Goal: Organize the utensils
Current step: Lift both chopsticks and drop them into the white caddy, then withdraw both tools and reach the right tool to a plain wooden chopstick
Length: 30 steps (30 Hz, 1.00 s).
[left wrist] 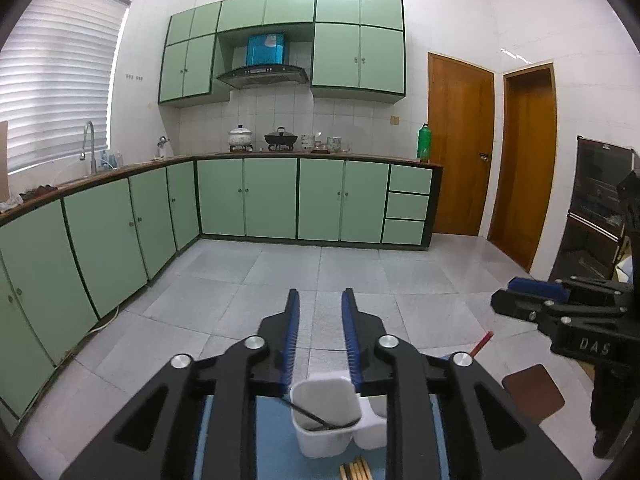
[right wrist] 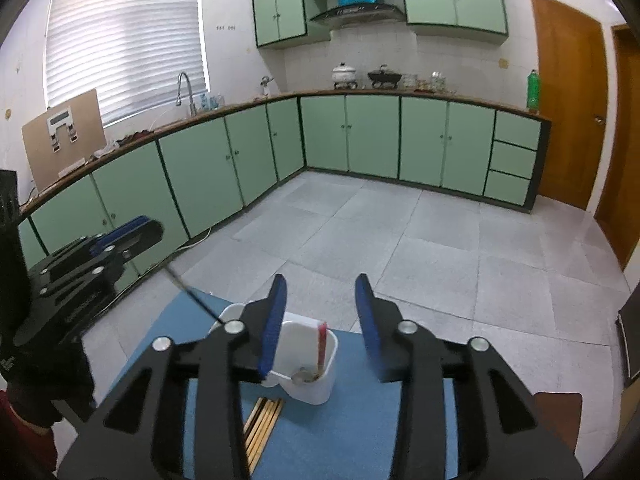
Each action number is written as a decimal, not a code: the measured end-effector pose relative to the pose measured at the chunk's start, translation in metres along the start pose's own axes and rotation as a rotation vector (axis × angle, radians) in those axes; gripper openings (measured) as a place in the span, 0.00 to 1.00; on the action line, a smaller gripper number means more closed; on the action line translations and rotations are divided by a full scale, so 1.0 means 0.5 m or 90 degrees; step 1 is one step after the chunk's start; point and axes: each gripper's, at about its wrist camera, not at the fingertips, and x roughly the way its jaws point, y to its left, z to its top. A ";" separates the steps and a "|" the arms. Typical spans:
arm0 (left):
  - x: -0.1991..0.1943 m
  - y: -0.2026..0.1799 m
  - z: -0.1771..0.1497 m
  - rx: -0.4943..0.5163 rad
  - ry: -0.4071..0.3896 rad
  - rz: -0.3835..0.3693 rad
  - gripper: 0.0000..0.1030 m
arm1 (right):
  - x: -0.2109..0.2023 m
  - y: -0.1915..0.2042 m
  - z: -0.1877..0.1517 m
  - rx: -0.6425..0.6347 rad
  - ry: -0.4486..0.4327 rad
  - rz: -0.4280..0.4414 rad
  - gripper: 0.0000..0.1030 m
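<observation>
chopsticks point(right wrist: 264, 426) lie flat on blue mat point(right wrist: 360, 432), just in front of white holder point(right wrist: 310, 360), long axis running toward it. both grippers apart, empty. left gripper point(left wrist: 320, 320) prob nearer than right gripper point(right wrist: 320, 300) imo.

The right gripper point(right wrist: 320, 320) hangs above a blue mat point(right wrist: 360, 432) with its jaws apart and nothing between them. Below it stands a white holder point(right wrist: 316, 360) with two compartments side by side. In the right compartment a red-handled utensil point(right wrist: 322, 346) leans upright, with a round metal end beside its foot. A thin dark-handled utensil point(right wrist: 192, 292) slants out of the left compartment toward the upper left. Several wooden chopsticks point(right wrist: 262, 424) lie on the mat just in front of the holder. The left gripper point(right wrist: 132, 232) shows at the left edge, its jaws seen side-on. Beyond are grey floor tiles point(right wrist: 400, 232) and green cabinets point(right wrist: 372, 136).
</observation>
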 end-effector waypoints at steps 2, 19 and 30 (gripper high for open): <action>-0.030 -0.001 -0.009 0.002 0.000 0.001 0.33 | -0.027 0.001 -0.017 -0.008 -0.012 -0.008 0.48; -0.151 0.026 -0.343 -0.051 0.163 0.038 0.62 | -0.103 0.101 -0.414 0.035 0.084 -0.038 0.83; -0.148 0.022 -0.494 -0.049 0.285 0.073 0.62 | -0.048 0.164 -0.565 0.047 0.200 -0.033 0.72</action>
